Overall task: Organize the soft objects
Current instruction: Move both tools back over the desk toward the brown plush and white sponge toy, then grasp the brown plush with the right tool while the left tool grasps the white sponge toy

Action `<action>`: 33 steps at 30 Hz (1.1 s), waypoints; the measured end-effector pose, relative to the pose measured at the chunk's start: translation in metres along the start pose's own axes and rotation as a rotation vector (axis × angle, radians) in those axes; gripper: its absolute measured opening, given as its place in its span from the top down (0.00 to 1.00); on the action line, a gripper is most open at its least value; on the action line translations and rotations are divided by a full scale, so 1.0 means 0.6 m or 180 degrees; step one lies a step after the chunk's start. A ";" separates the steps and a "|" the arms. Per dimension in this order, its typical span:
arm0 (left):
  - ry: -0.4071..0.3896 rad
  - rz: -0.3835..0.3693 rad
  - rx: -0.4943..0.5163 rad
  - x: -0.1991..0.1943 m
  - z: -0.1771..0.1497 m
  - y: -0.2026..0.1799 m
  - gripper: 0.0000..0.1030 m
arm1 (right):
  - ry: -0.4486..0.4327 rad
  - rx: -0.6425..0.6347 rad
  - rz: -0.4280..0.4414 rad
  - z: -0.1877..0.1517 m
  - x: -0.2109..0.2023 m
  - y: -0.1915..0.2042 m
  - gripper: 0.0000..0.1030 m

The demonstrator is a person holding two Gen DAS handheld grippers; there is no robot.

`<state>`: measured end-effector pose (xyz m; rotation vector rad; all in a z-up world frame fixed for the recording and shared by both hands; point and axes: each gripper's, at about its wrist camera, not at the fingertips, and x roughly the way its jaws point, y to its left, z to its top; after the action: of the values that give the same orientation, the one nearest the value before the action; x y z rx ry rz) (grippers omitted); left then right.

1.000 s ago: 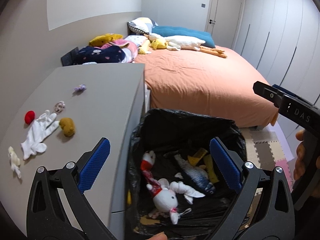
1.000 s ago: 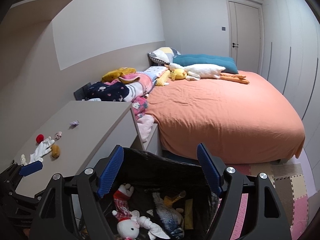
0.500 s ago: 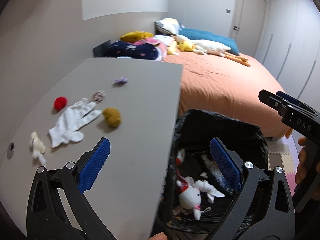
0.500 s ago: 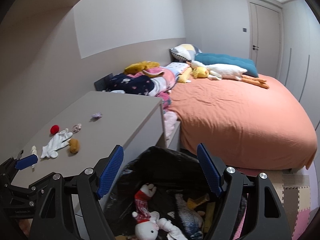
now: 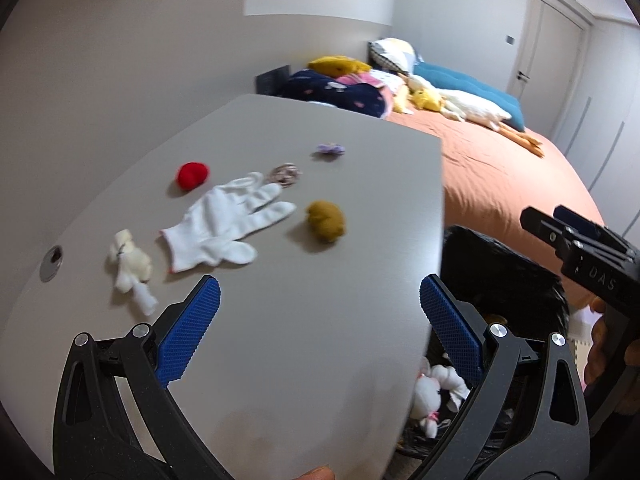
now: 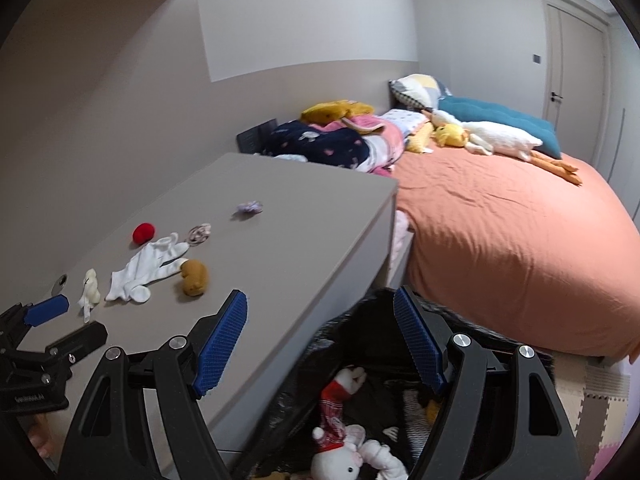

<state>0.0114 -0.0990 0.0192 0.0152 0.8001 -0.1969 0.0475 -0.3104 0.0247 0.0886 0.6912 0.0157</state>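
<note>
A white glove (image 5: 224, 226) lies near the worktop's (image 5: 300, 340) left edge, ringed closely by a red ball (image 5: 193, 174), a mustard plush (image 5: 326, 220), a cream toy (image 5: 130, 266) and two small scrunchies. A black-lined bin (image 6: 360, 392) of plush toys stands against the worktop's right edge, beside the bed (image 6: 520, 240). The left gripper (image 5: 320, 330) hangs wide and empty over the worktop; the right gripper (image 6: 320, 344), equally wide, holds nothing above the bin.

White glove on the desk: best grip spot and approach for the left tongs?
Pinch the white glove across its palm, coming from above. It lies flat on the desk, fingers splayed toward the far edge, so the palm is the widest patch of fabric. The left tongs hang open, empty.
</note>
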 end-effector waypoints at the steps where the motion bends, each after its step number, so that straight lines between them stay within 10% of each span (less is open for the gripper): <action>1: 0.0004 0.0013 -0.0046 0.001 0.002 0.011 0.06 | 0.0015 -0.0014 0.0017 0.001 0.005 0.006 0.26; 33: 0.0196 0.0748 -0.1017 0.077 0.006 0.249 0.06 | 0.0449 -0.0379 0.0495 0.031 0.183 0.163 0.26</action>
<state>0.0724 0.0398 -0.0202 -0.1860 0.8766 0.1555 0.1452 -0.2097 -0.0226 0.0269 0.8214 0.2138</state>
